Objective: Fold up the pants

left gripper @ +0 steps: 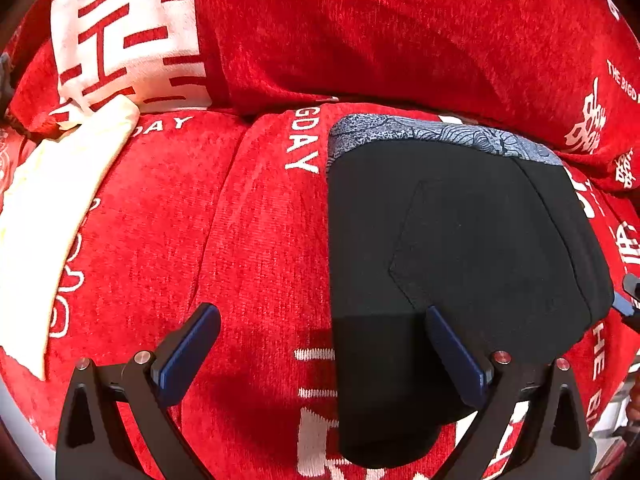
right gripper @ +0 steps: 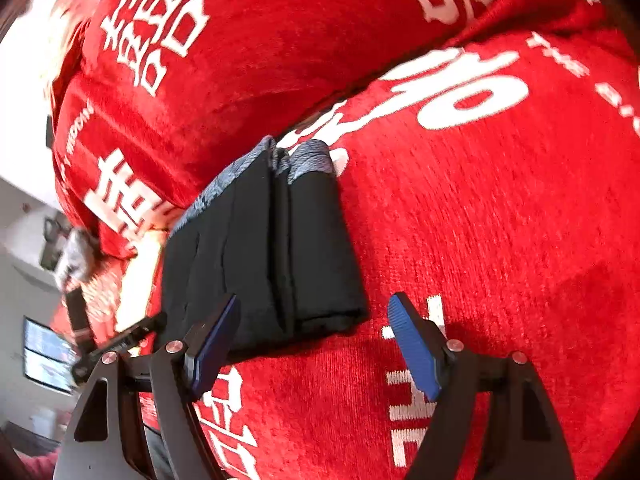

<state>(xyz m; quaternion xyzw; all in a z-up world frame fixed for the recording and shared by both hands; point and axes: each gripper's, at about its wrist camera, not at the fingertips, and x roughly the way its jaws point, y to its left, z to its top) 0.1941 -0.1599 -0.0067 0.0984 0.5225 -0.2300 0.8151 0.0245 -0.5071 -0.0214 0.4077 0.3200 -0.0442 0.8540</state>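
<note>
The black pants (left gripper: 460, 264) lie folded in a neat block on the red sofa seat (left gripper: 240, 240), long way running near to far, with the blue-patterned waistband (left gripper: 440, 132) at the far end by the back cushion (left gripper: 360, 32). The left gripper (left gripper: 324, 344) hangs over the near left edge with its fingers wide apart and holding nothing. The right gripper (right gripper: 314, 332) is just past the near end, also spread and empty.

Bright daylight, fisheye-bent edges, right view motion-blurred at left

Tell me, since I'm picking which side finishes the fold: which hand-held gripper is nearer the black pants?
Left. The left hand-held gripper straddles the edge of the black pants, one finger over them. The right hand-held gripper sits open just off their folded end.
</note>
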